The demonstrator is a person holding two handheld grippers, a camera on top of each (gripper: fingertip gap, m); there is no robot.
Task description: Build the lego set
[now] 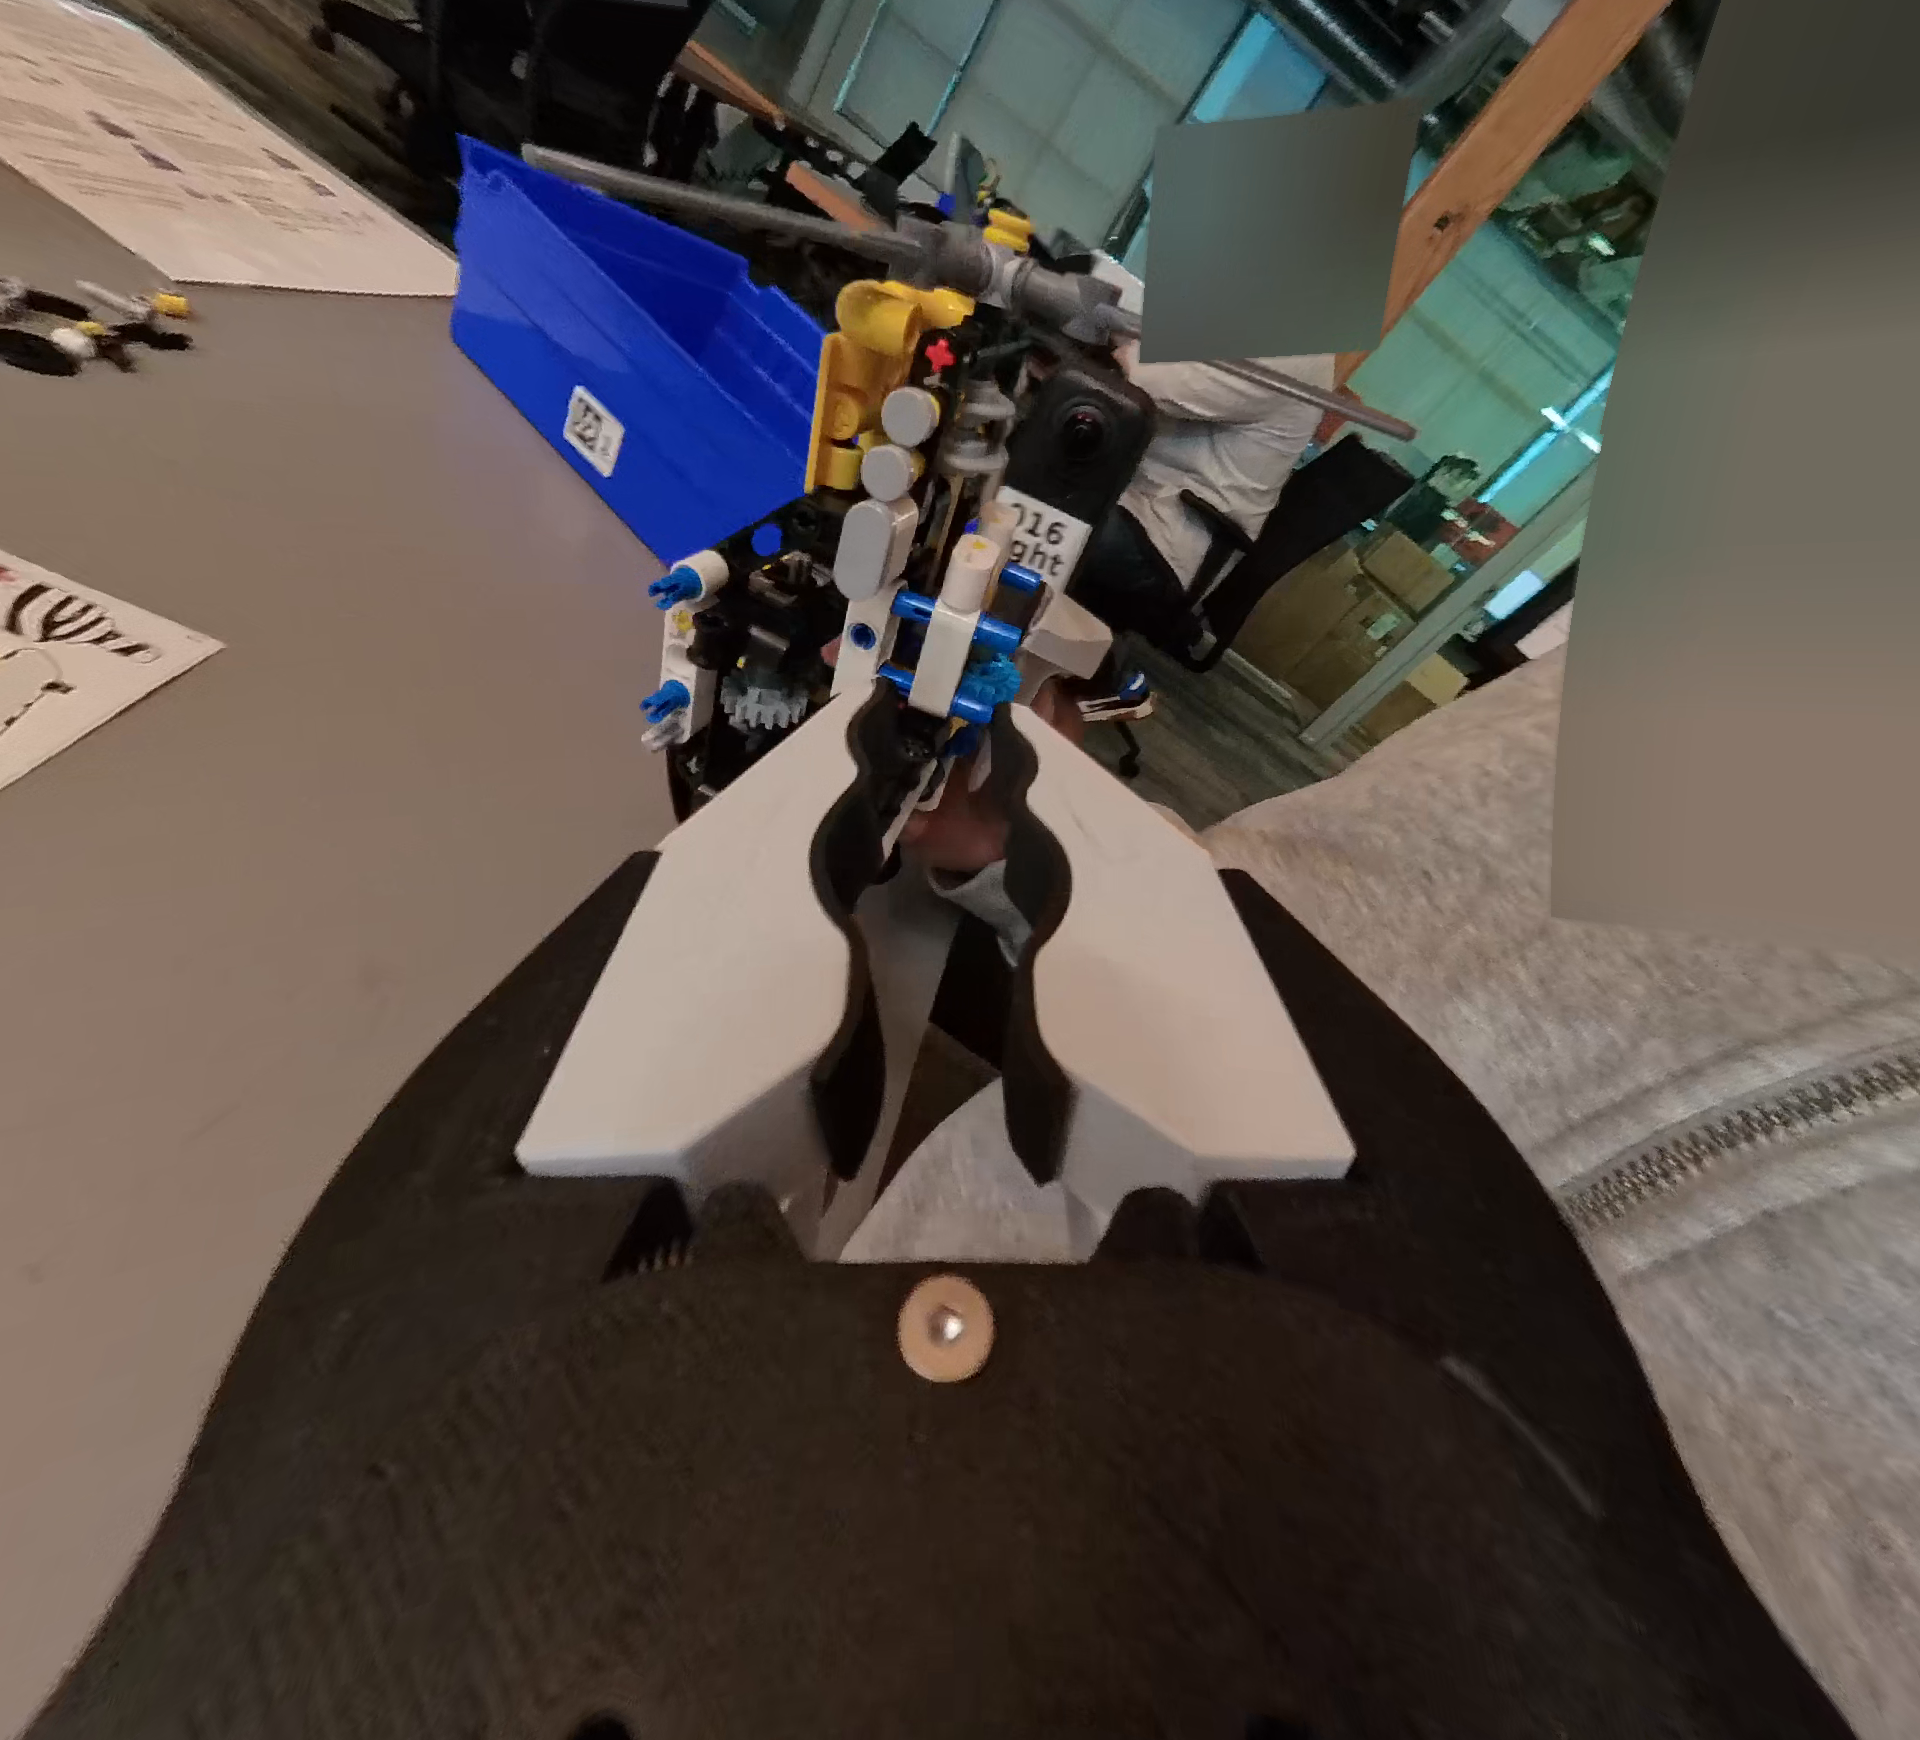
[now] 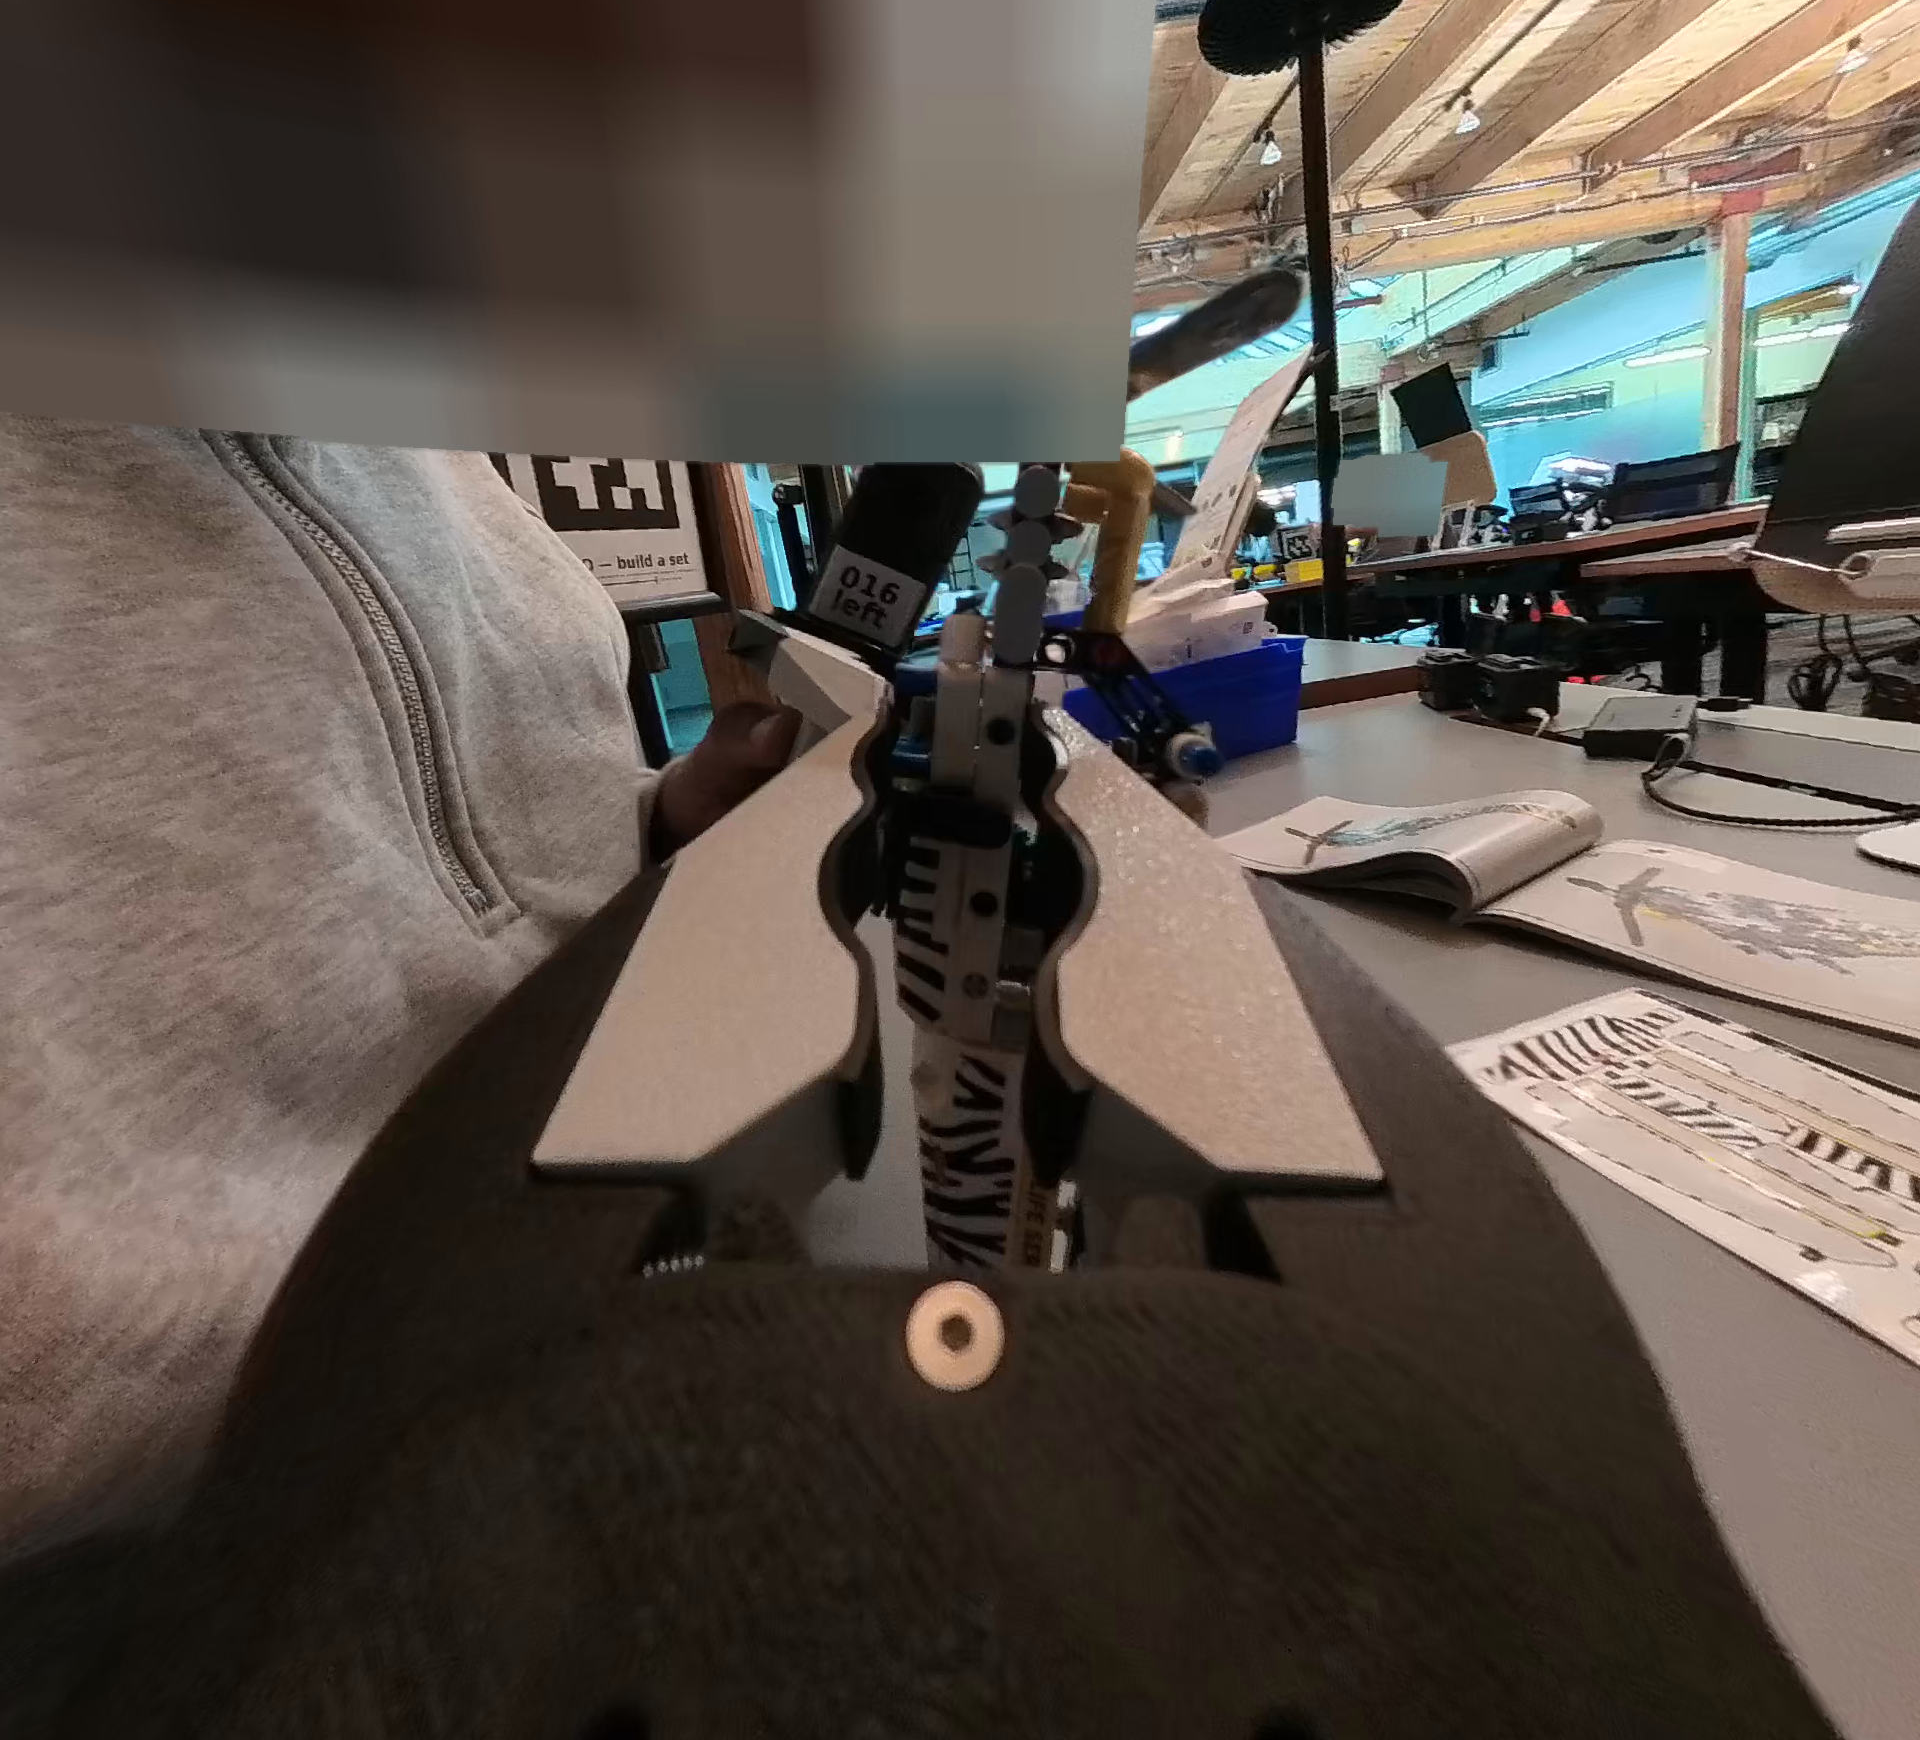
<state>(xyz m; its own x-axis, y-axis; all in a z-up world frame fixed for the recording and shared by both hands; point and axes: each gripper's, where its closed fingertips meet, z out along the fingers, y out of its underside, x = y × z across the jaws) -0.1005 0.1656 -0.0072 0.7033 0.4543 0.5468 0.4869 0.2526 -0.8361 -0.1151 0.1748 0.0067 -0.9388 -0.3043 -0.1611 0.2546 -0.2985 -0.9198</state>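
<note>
A partly built lego helicopter (image 1: 894, 464) has a yellow top, grey rotor blades (image 1: 727, 210), white beams and blue pins. It is held in the air between both grippers, above the table edge. My left gripper (image 1: 935, 724) is shut on its white and blue lower end. My right gripper (image 2: 961, 755) is shut on the same model (image 2: 966, 911) along its zebra-striped body, which runs back between the fingers. The right gripper's camera body (image 1: 1081, 443) shows just behind the model. A finger of the left gripper (image 2: 821, 682) shows beside the model in the right wrist view.
A blue bin (image 1: 623, 340) stands on the grey table (image 1: 312, 755) behind the model and also shows in the right wrist view (image 2: 1216, 682). An open instruction booklet (image 2: 1455, 859) and a sticker sheet (image 2: 1714, 1129) lie to the right. Loose pieces (image 1: 83, 324) lie far left. A grey sweatshirt (image 2: 260, 755) is close. My two grippers' fingertips are within a few centimetres of each other.
</note>
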